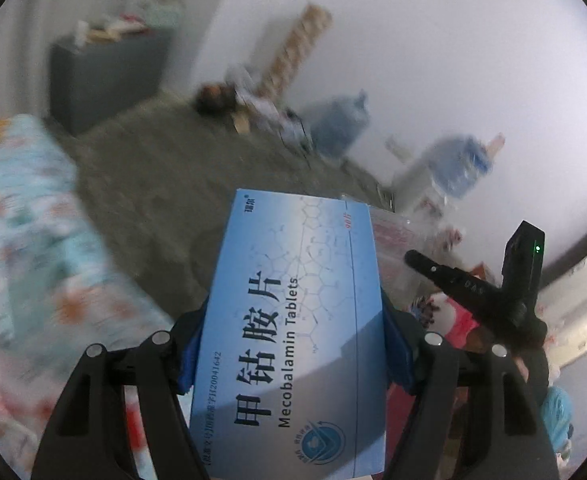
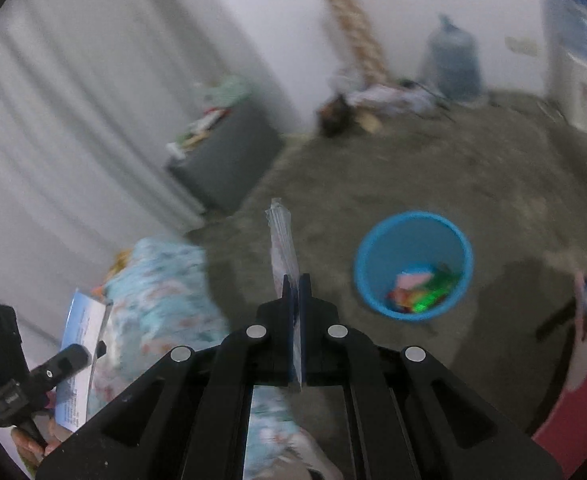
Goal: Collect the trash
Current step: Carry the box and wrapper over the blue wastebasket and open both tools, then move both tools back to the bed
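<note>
My left gripper (image 1: 289, 320) is shut on a blue Mecobalamin tablet box (image 1: 293, 320), held flat in the air above the floor. The box also shows at the lower left of the right wrist view (image 2: 83, 344). My right gripper (image 2: 297, 280) is shut on a thin clear plastic wrapper (image 2: 283, 240) that stands edge-on between its fingers. A blue trash bin (image 2: 413, 240) with colourful wrappers inside stands on the floor, ahead and to the right of my right gripper. The right gripper's body (image 1: 493, 288) shows at the right of the left wrist view.
A bed with a blue floral cover (image 1: 25, 220) lies on the left. A grey cabinet (image 2: 229, 156) stands by the curtain. Water jugs (image 2: 451, 64), a dispenser (image 2: 577, 60) and floor clutter (image 2: 373, 100) line the far wall. A red and white cloth (image 2: 581, 368) is at the right.
</note>
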`<state>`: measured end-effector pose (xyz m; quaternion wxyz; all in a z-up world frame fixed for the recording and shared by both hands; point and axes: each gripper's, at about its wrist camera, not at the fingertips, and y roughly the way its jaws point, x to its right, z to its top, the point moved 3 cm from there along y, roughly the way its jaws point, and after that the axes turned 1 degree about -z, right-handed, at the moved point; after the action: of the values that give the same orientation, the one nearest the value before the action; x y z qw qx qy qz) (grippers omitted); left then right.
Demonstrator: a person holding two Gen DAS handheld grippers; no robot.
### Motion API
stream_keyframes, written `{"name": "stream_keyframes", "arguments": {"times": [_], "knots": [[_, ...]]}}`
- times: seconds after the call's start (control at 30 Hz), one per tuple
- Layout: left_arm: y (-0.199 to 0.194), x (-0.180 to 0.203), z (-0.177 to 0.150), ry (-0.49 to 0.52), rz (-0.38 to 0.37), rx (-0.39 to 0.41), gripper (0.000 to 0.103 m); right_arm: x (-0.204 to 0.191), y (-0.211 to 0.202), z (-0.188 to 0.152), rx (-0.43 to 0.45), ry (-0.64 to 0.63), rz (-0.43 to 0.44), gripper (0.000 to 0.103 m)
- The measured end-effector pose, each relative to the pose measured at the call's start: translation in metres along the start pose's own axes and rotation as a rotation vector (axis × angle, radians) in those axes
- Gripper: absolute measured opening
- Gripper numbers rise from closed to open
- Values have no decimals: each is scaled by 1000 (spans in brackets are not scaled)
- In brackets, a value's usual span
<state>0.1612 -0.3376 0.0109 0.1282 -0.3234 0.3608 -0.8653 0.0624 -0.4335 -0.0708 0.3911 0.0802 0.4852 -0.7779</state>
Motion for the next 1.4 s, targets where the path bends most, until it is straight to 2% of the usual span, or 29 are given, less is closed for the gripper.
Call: {"name": "stream_keyframes", "arguments": {"times": [0.13,0.23,0.27,0.3,0.33,0.37,0.4,0.43,0.5,0.6,0.77,0.87,0.97,1.1,1.17,1.3,1.4], "knots": [[89,29,25,43,17,-121,70,48,35,11,-30,118,-61,1],[150,42,44,50,35,-165,70,77,56,23,-34,188,-84,1],[169,44,52,46,27,-177,72,88,62,28,-37,208,-88,5],[193,46,56,36,11,-206,86,99,74,32,-39,240,-94,7],[216,45,58,23,12,-241,92,109,84,34,-41,269,-93,9],[232,44,60,6,31,-252,94,121,101,35,-53,300,-97,20],[244,39,62,-14,59,-250,94,128,110,33,-70,319,-106,40],[253,31,65,-45,87,-241,94,137,119,30,-91,344,-133,49],[255,25,64,-96,93,-242,94,151,133,21,-118,395,-181,52],[237,18,61,-129,42,-222,94,156,132,7,-123,411,-168,53],[169,9,64,-137,35,-110,94,147,114,7,-91,346,-167,57],[126,12,64,-135,10,-55,94,131,96,11,-57,298,-126,62],[64,11,55,-86,16,9,94,89,68,17,-17,188,-59,66],[-21,4,26,-17,24,99,94,26,40,16,2,20,53,74],[-53,-4,10,1,25,140,96,-6,30,11,-14,-63,112,77],[-116,-36,-35,3,77,236,96,-82,17,-13,-69,-276,217,82],[-162,-77,-76,-52,159,318,96,-132,16,-39,-132,-413,281,82]]}}
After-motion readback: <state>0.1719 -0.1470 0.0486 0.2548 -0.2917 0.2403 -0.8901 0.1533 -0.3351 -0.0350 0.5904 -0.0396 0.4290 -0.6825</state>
